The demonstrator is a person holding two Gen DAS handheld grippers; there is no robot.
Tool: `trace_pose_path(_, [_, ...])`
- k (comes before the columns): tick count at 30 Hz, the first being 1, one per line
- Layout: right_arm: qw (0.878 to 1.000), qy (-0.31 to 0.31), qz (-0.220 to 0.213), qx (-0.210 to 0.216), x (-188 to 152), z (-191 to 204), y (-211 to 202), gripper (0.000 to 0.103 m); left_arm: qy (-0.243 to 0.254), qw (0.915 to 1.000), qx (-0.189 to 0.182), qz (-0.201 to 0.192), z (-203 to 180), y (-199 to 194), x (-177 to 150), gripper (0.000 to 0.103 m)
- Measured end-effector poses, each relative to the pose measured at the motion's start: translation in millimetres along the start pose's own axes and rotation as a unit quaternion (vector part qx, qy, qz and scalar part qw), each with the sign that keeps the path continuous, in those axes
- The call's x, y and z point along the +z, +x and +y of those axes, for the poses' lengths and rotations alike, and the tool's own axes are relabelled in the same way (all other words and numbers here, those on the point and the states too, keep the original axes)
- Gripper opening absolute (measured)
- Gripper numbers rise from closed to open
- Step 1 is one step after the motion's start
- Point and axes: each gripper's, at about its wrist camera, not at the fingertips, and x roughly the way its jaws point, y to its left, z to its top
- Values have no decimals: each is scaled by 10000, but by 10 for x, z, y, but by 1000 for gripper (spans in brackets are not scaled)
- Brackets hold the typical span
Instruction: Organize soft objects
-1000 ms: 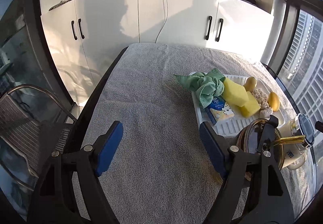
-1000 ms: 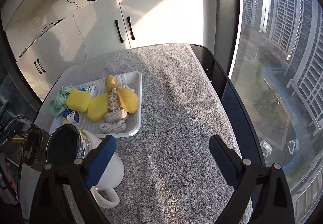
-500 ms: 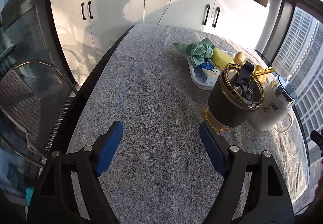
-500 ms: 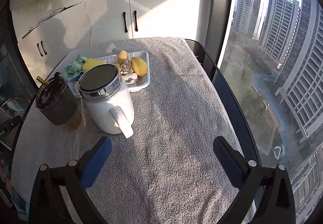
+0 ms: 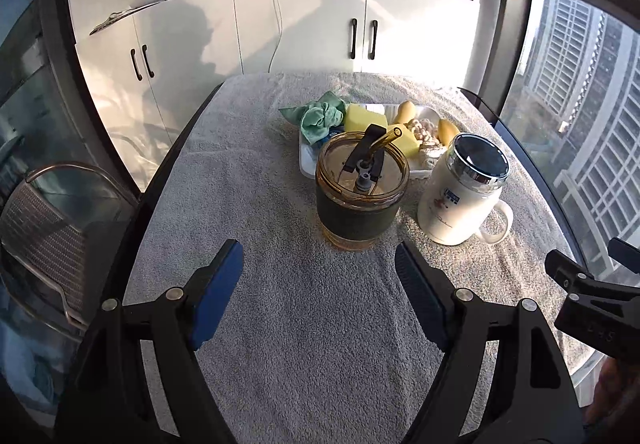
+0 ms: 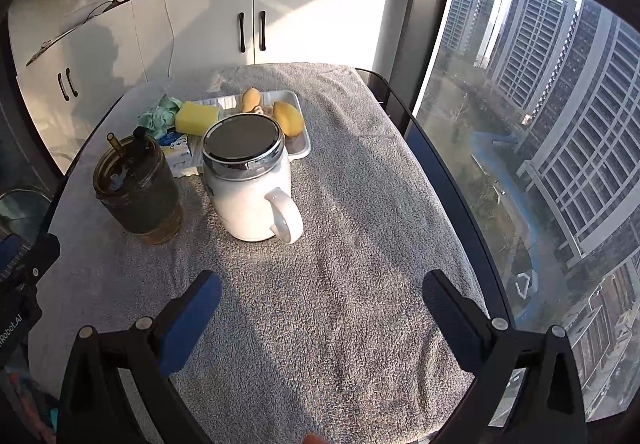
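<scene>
Both grippers empty, over bare grey terry towel (image 5: 320, 344), looped pile, covering a dark glass-edged table (image 6: 460, 180).

Left gripper (image 5: 318, 296): black frame, blue rubber pads, jaws standing partly apart, nothing between them. Straight ahead of it, well beyond the fingertips: amber glass tumbler (image 5: 362, 192), squat cylinder, dark green sleeve around the middle, clear amber lid with black flip tab and a straw tilted up to the right.

Right gripper (image 6: 320, 308): same build, jaws spread wide, nothing held. Ahead and left of its left finger: white ceramic mug (image 6: 252, 184), glossy, chrome-rimmed dark flat lid, loop handle turned toward the gripper.

Beyond both vessels, far from either gripper: white ribbed plastic tray (image 5: 306, 158), rectangular, long axis running left-right across the left view. In it:
- green cloth (image 5: 320, 118), crumpled, draped over the left rim, one corner pointing left;
- yellow sponges (image 5: 366, 120), blocky, porous;
- yellow mango-shaped soft toys (image 6: 288, 118), smooth ovals, long axes roughly upright;
- knotted cream rope (image 5: 426, 130), partly hidden;
- small blue-and-white packet (image 6: 176, 144).

Mug and tumbler stand upright, side by side, apart.
</scene>
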Motion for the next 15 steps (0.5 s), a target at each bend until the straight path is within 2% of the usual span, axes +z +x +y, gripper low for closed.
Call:
trace_pose_path(2, [10000,-90,26,-27,17,63,-12,103,30,10000,-35,9,-54,-13,26,77])
trace_pose_path(5, [9998,-107,69,158,18,102,-50,103,77,10000,16,19,-115,-13,63,77])
trace_pose_path(11, [9998,-176,-6,-3,20,145,-132,103,-141,9996,-227,17,-148,-49,114,77])
trace_pose_path(15, [9998,-189,-2,77,33,134,-151,103,-111,9998,-149,-26,-187,-85,145,77])
